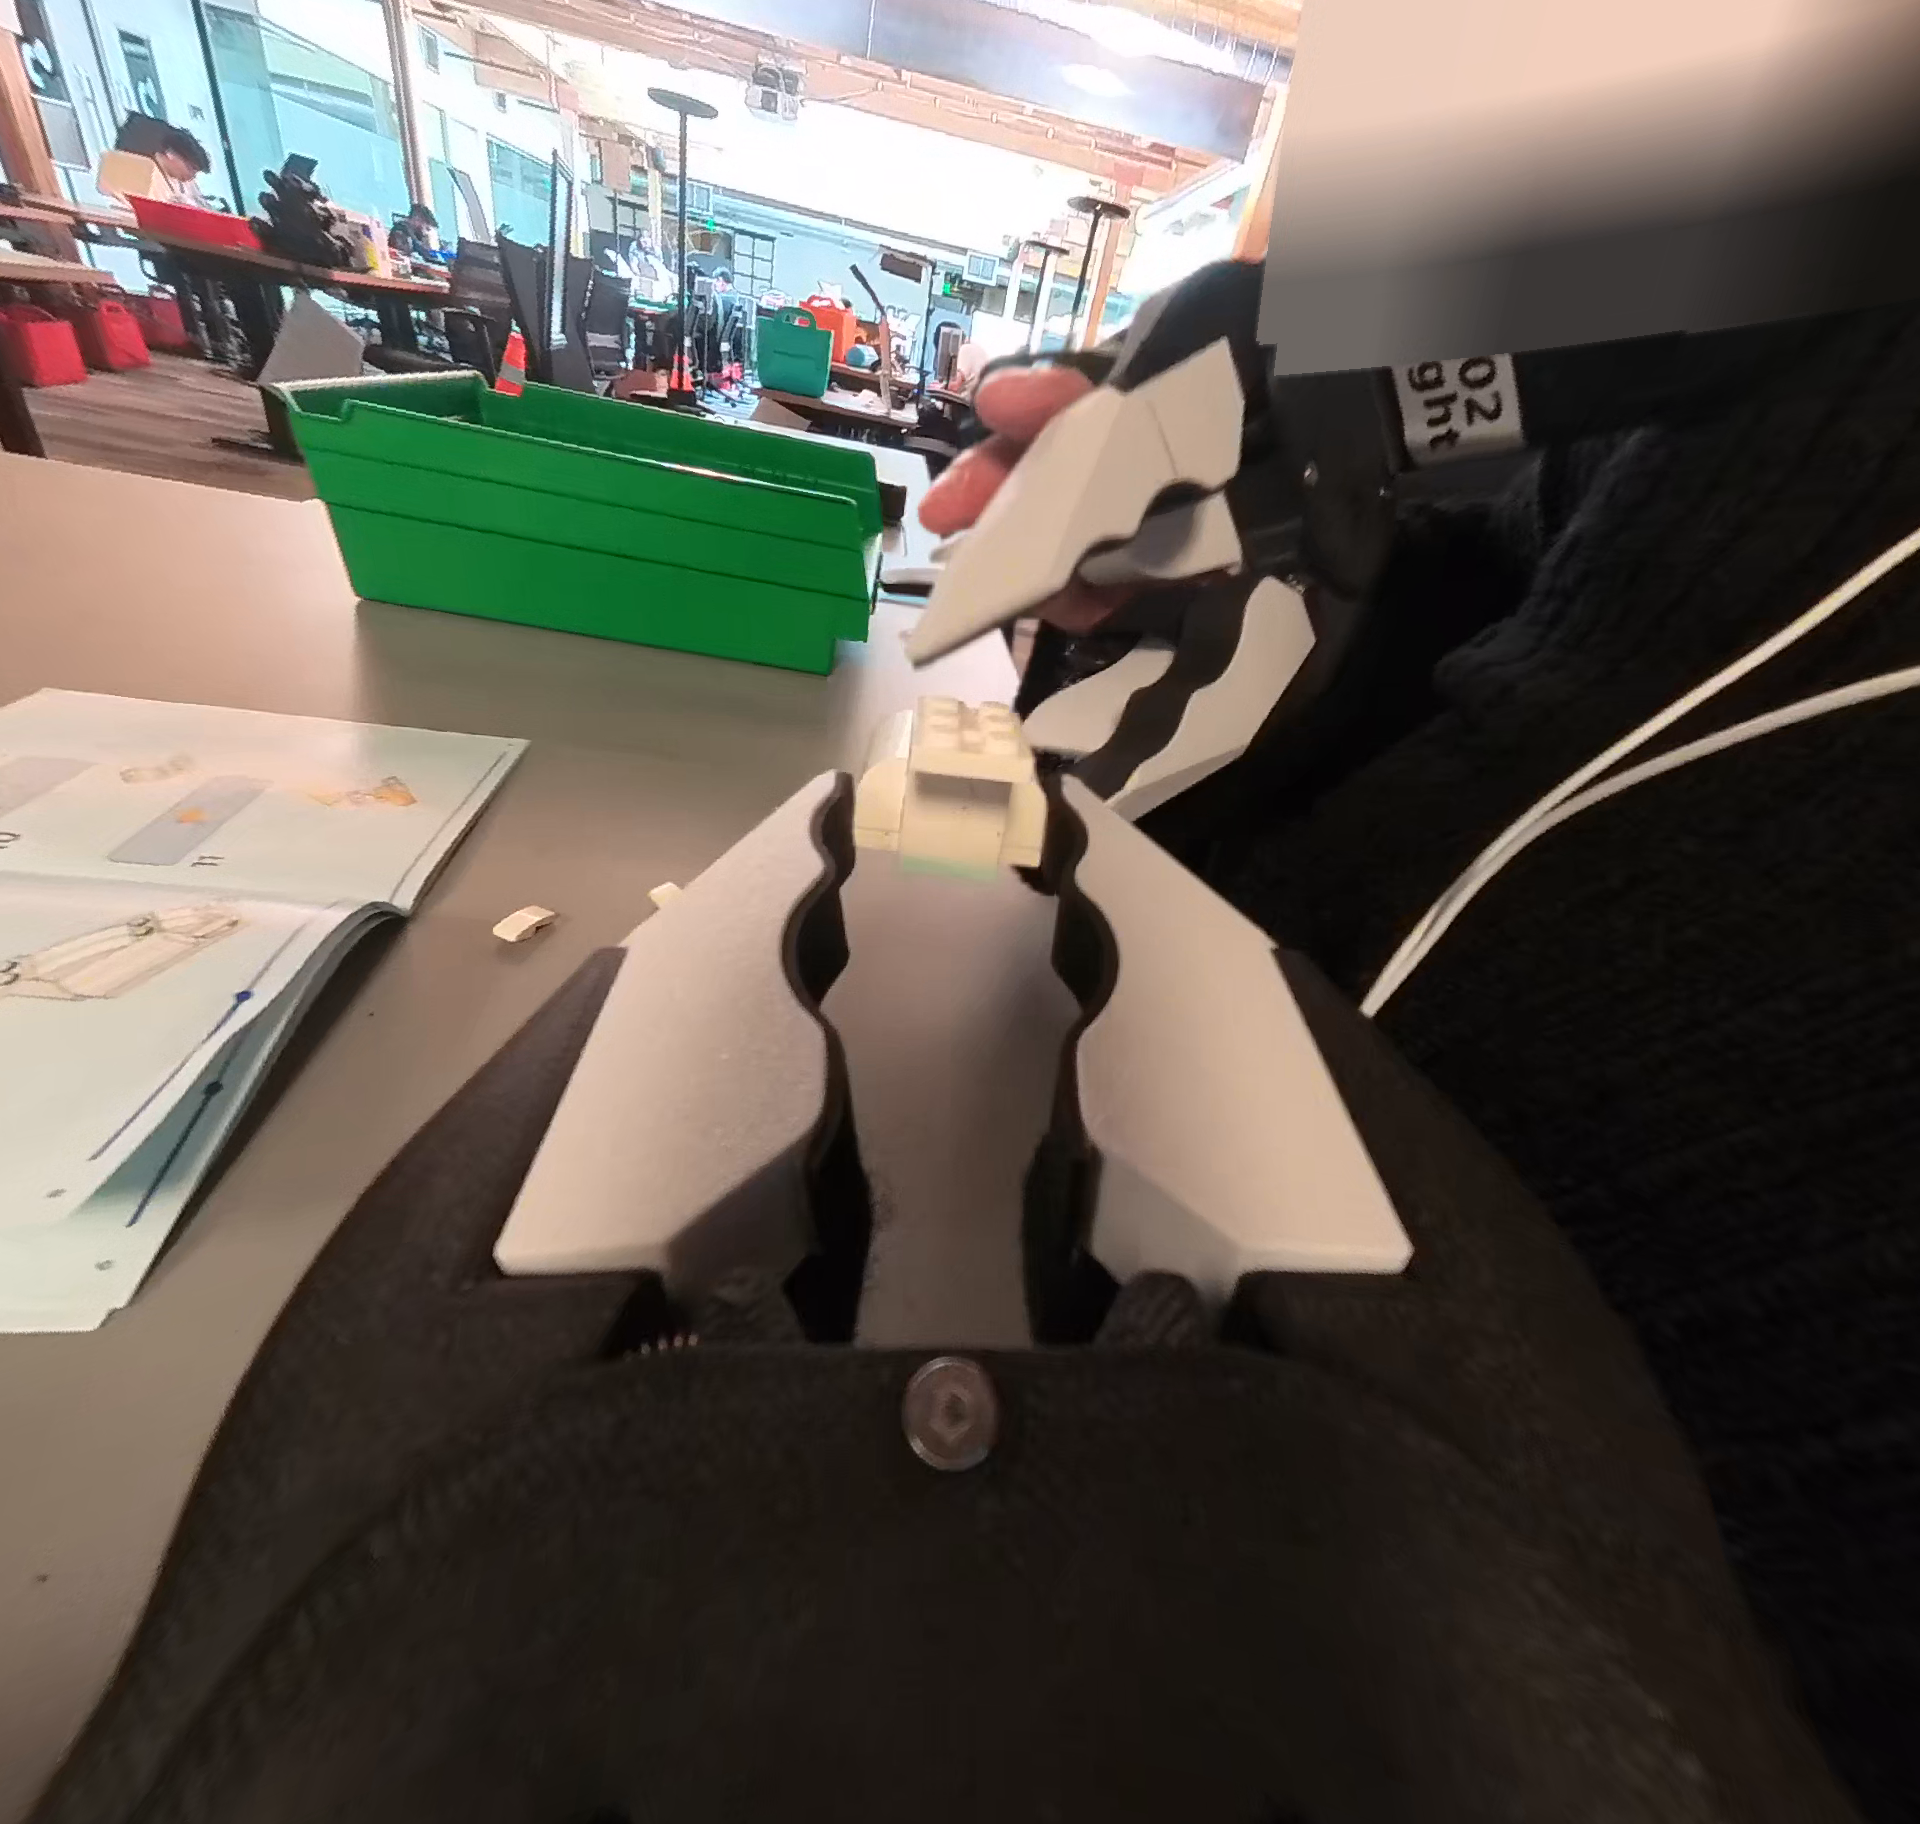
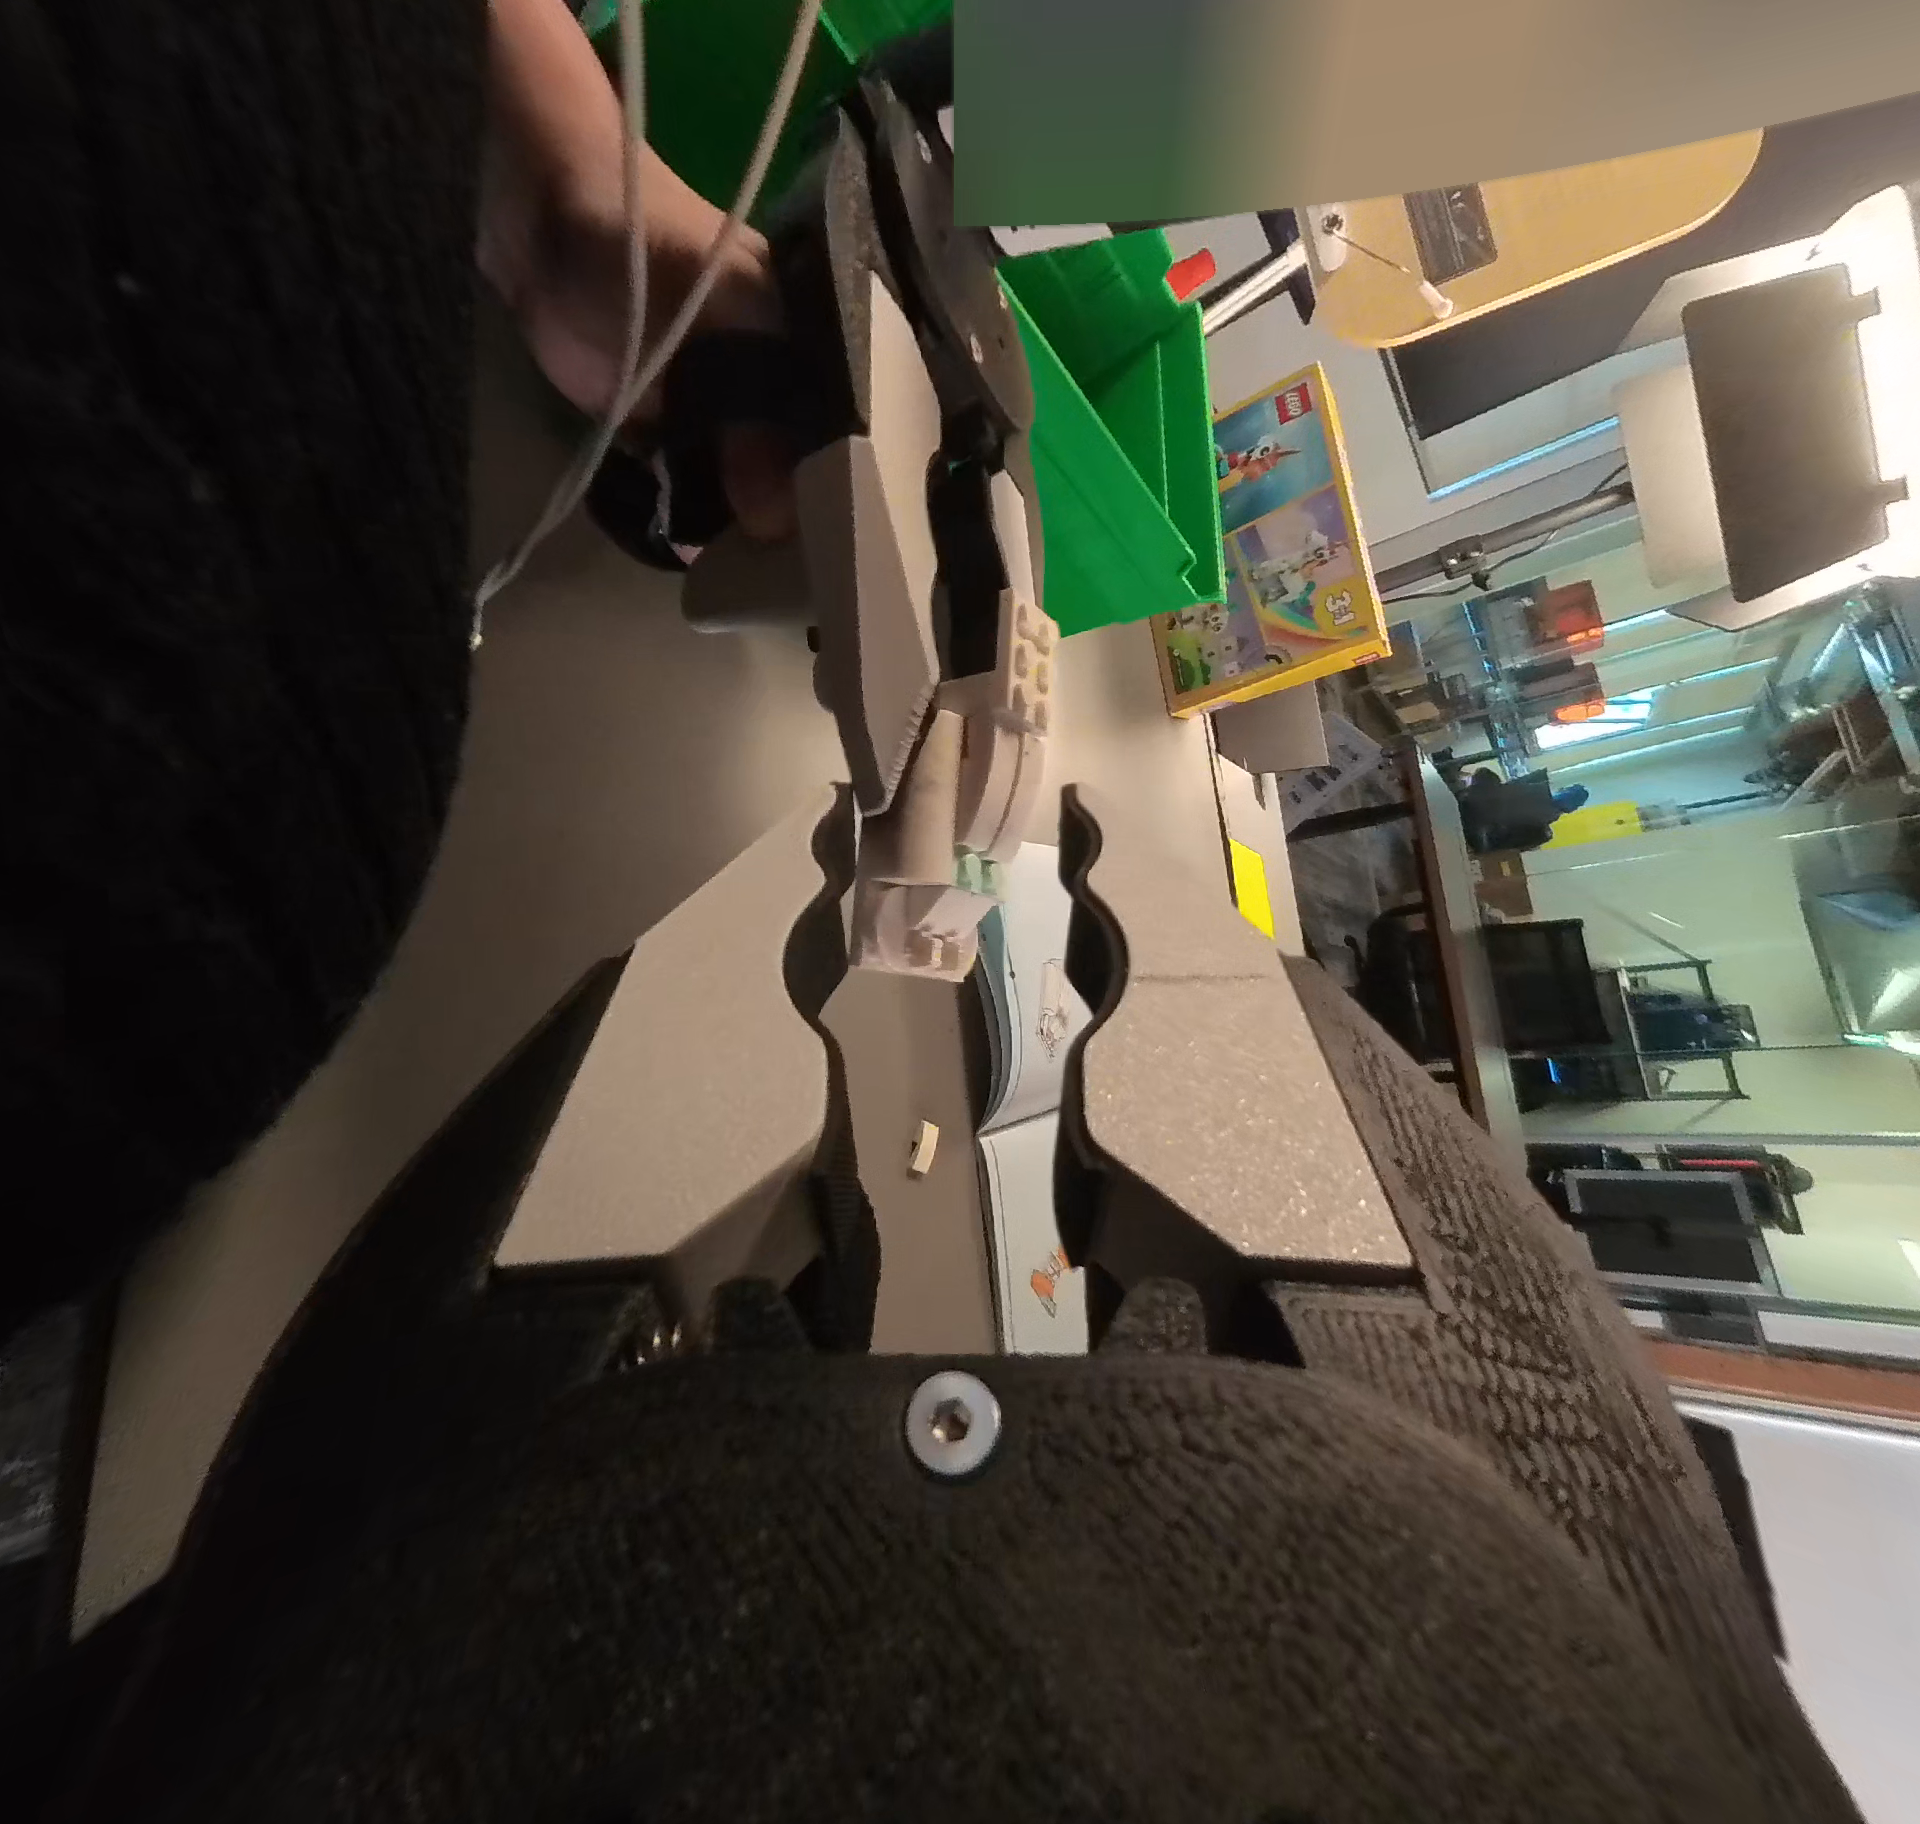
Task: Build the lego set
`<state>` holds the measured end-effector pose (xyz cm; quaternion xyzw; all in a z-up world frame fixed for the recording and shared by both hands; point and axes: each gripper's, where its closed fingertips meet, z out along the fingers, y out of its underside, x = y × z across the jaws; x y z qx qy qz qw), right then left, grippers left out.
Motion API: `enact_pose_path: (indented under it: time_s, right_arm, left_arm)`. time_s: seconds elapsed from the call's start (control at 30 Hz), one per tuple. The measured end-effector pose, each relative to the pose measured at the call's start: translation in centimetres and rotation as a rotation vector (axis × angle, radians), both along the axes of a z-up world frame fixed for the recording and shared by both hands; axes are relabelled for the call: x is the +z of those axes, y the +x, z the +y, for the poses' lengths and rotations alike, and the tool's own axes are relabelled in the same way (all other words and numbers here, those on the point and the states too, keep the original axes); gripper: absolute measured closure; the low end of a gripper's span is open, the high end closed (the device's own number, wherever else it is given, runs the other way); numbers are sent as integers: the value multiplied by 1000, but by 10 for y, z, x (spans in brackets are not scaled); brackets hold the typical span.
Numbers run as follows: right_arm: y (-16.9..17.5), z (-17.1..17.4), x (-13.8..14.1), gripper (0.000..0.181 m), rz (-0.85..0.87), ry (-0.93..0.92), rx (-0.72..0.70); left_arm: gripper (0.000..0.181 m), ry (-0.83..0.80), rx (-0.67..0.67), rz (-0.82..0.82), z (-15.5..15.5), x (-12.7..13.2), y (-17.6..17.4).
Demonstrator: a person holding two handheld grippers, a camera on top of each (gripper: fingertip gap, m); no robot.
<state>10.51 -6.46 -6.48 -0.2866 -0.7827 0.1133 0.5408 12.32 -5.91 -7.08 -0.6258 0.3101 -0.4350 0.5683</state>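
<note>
Left gripper [image 1: 951,818] jaws clamp the white lego assembly [image 1: 951,787] crosswise; right gripper [image 2: 951,839], jaws wide and empty, straddles its lower end.

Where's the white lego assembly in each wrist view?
Left wrist view: white lego assembly sits upper centre, gripped at the tips of the left tongs.
Right wrist view: it is at centre, held by the other tongs, between the right tongs' open tips.
Shared landmark: green bin.
</note>
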Motion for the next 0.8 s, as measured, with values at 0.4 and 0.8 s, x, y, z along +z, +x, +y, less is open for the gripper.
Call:
enact_pose_path:
  time_s: [0.4,0.8]
  right_arm:
    - [-4,-5,-1,149,4,4,20]
    - [-5,-7,1,155,-9,32,22]
  left_arm:
    - [146,-56,-54,-47,-5,2,2]
    - [147,-136,-94,-108,-6,3,1]
